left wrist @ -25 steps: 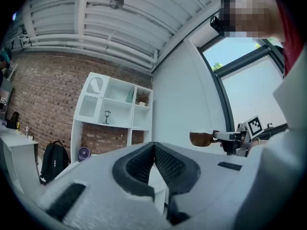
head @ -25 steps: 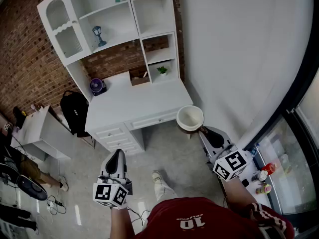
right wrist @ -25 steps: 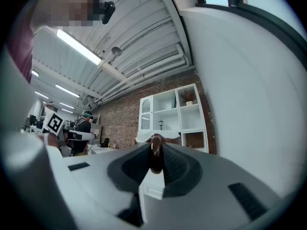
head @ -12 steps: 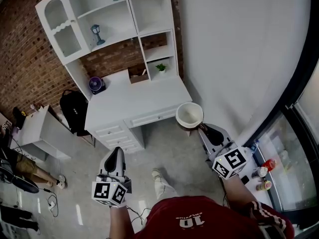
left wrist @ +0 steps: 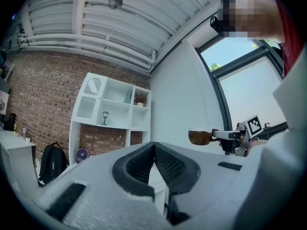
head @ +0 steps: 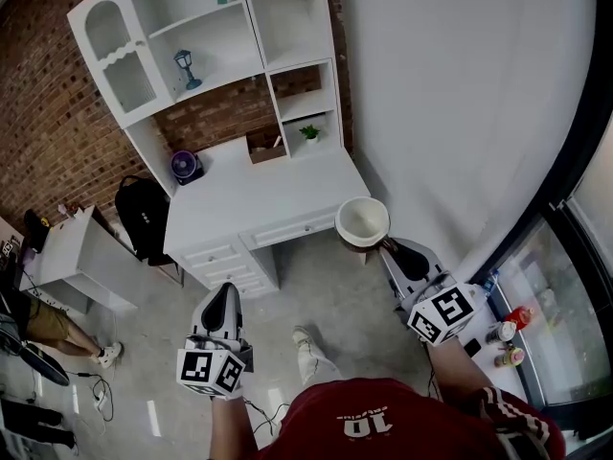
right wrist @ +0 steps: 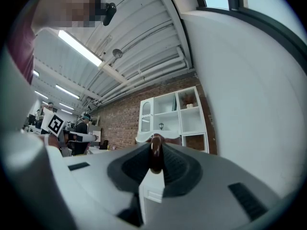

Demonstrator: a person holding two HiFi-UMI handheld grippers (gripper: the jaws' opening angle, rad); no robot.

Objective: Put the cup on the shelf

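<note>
One cup (head: 364, 222) pinched by R gripper (head: 388, 248); L gripper (head: 225, 292) closed; shirt (head: 402, 412) reads "10".

Loft-style office or lab with a staged home-study corner. Evidence: brick wall (head: 48, 113), bare concrete floor (head: 335, 295), exposed ceiling (left wrist: 110, 18) with pipes and strip lights (right wrist: 79, 47), tall windows (left wrist: 244, 85). Corner set: white desk (head: 249, 199) with drawers, white shelf unit (head: 220, 36) holding a lantern (head: 187, 65) and a potted plant (head: 309, 133), small fan (head: 187, 166) on the desk, backpack (head: 142, 217) beside it. Further back: people (right wrist: 82, 126) at other work desks, cables (head: 101, 391) loose on the floor.
</note>
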